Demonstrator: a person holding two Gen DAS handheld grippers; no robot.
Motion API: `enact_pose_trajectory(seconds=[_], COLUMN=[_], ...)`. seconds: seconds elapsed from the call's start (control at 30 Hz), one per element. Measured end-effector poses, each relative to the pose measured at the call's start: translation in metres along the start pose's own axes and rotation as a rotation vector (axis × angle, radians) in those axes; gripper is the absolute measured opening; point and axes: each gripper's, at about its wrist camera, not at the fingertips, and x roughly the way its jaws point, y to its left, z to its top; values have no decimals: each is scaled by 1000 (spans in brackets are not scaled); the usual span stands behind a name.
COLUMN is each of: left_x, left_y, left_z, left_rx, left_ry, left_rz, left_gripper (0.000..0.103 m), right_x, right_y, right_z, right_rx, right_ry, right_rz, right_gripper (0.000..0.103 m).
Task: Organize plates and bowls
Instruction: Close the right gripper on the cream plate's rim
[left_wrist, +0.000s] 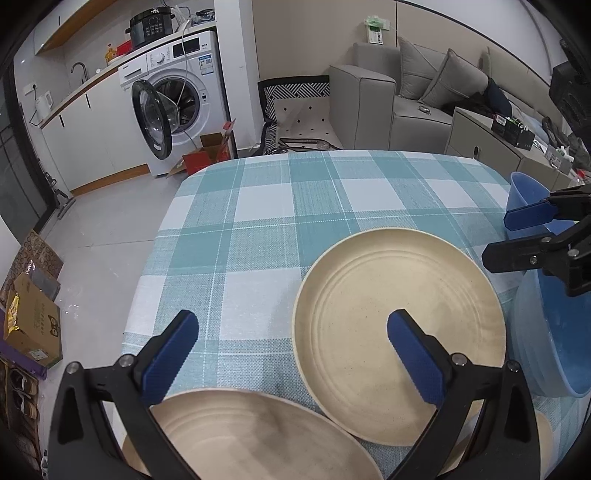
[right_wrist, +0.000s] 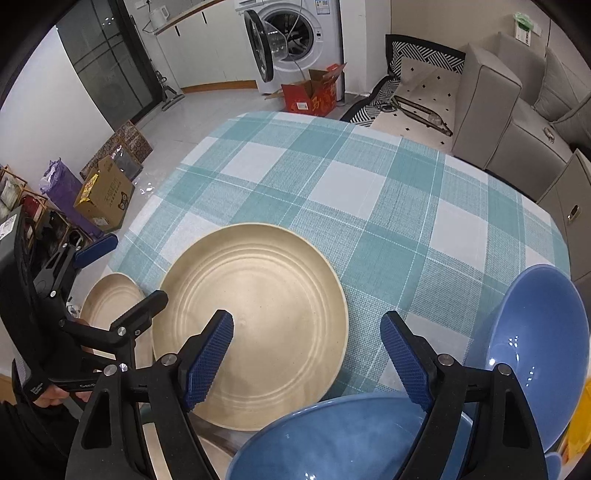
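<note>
Checked teal-and-white tablecloth (right_wrist: 369, 192) carries a large round beige ridged plate (right_wrist: 255, 325), a second beige plate (left_wrist: 240, 435) near the edge, and two glossy blue bowls (right_wrist: 543, 343). Left gripper (left_wrist: 291, 350) hangs jaws apart, empty, above the plates. Right gripper (right_wrist: 306, 350) jaws apart, gripping nothing, above the nearer bowl's rim.

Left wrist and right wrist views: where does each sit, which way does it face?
Left wrist: on the left gripper, angled down over two beige plates; the right gripper shows at the edge.
Right wrist: on the right gripper, angled down over the large plate and blue bowls; a hand holds the left gripper.
Shared: large plate, checked tablecloth, washing machine.
</note>
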Motion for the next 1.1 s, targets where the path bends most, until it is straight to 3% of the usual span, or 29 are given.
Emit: enact_pose_trajectory(seconds=[0.17,0.53,1.1], left_x=[7,21,30], left_y=[-3,-9,-20], left_z=[1,0,-6], left_rx=[12,30,67], left_ry=[18,89,156], left_rz=[-4,-26,-74], left_gripper=[102,89,85], right_x=[10,30,57], right_y=[-5,-4,-2], right_z=[4,7,8], right_rx=[28,25,32], right_ry=[39,119,213], right_rz=[18,13,26], right_gripper=[81,78,74])
